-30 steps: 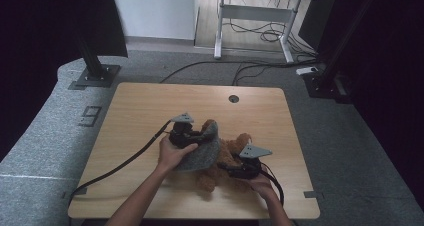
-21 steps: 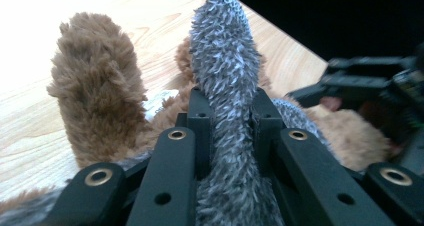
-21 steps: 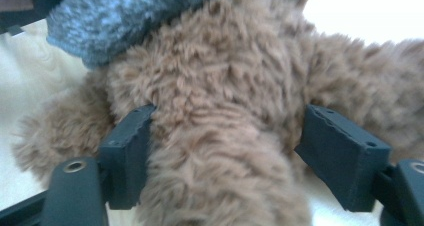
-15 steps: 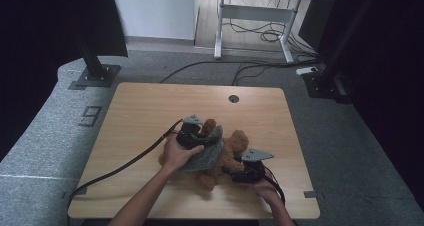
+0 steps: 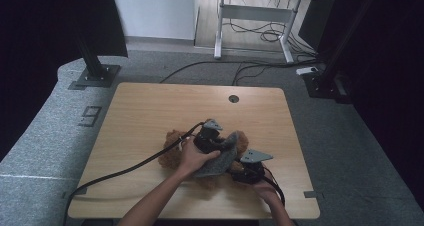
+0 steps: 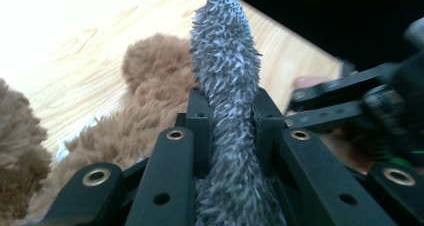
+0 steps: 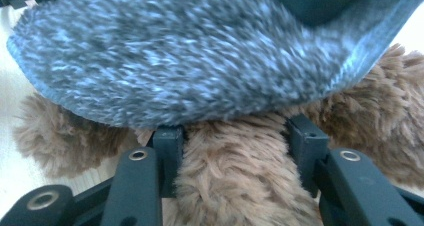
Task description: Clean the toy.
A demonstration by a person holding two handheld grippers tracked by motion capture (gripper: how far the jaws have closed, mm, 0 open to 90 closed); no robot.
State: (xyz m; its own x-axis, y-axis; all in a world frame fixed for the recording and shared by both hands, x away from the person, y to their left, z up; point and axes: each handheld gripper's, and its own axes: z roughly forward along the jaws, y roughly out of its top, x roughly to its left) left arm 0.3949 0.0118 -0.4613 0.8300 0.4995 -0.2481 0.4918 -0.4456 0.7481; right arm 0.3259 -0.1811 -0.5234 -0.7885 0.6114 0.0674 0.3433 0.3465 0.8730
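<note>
Since a second ago the left hand-held gripper (image 5: 216,142) has slid right across the counter (image 5: 150,111), carrying the grey cloth (image 5: 220,161) over the brown teddy bear (image 5: 172,153). Its jaws are clamped on that cloth, which stands up between them. The right hand-held gripper (image 5: 245,172) sits low at the bear's near side; its jaws have just been closing, now pressing brown fur between them. The cloth drapes over the bear, hiding its middle.
</note>
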